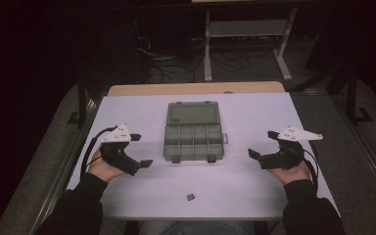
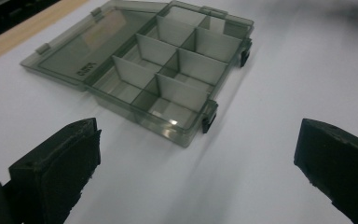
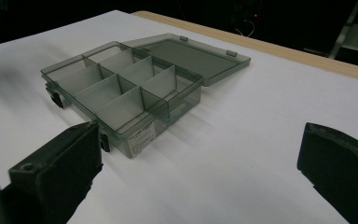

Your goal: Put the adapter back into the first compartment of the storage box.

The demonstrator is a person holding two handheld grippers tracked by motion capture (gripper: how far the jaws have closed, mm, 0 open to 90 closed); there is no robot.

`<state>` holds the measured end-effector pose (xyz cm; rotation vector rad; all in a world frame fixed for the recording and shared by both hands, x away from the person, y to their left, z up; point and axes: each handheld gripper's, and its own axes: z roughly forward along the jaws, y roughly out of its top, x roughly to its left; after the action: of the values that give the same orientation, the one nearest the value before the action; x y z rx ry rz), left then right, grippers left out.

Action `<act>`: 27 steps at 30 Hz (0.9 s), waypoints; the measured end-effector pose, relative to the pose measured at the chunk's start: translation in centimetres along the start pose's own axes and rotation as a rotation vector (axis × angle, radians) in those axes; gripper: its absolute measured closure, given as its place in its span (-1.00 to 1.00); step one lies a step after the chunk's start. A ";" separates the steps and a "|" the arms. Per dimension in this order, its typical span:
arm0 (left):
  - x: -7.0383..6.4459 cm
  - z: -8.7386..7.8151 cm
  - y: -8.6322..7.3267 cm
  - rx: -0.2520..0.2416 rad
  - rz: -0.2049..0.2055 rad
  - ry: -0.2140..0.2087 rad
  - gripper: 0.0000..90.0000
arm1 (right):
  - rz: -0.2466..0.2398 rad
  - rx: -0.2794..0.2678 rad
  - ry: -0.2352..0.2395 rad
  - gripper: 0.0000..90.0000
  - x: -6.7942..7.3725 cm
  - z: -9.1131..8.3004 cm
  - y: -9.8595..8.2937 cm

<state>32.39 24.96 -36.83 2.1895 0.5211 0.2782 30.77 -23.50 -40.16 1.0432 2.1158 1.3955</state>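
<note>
In the high view a smoky transparent organizer box lies open in the middle of the white table, its lid folded flat on the far side and its divided tray on the near side, with two dark latches on the near edge. The left gripper is held to the left of the box, near it but not touching, its jaws spread wide and pointing toward the box; the right gripper is held to the right of the box, a little farther off, jaws likewise spread and empty. A small dark piece rests on the table well nearer the person than the box, roughly in line with its middle. In the left gripper view the box sits ahead of the gripper, whose two black jaws stand far apart with bare table between them; the tray's compartments look empty, and the lid lies flat to the left of the tray. In the right gripper view the box lies ahead and to the left of the gripper, the jaws wide apart and gripping nothing, the left jaw overlapping the box's near corner in the picture; the lid lies beyond the tray
</note>
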 end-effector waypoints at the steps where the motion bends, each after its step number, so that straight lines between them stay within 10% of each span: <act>1: -0.1 0.3 0.1 0.007 0.005 -0.007 -1.00 | 0.000 0.000 0.000 -1.00 0.0 0.0 0.0; 27: -2.5 5.0 0.9 0.104 0.067 -0.094 -1.00 | -0.012 0.007 0.000 -1.00 0.2 0.1 0.0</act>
<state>32.30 19.86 -39.30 2.3115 0.4189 0.1862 30.71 -23.28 -40.14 1.0318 2.1245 1.3837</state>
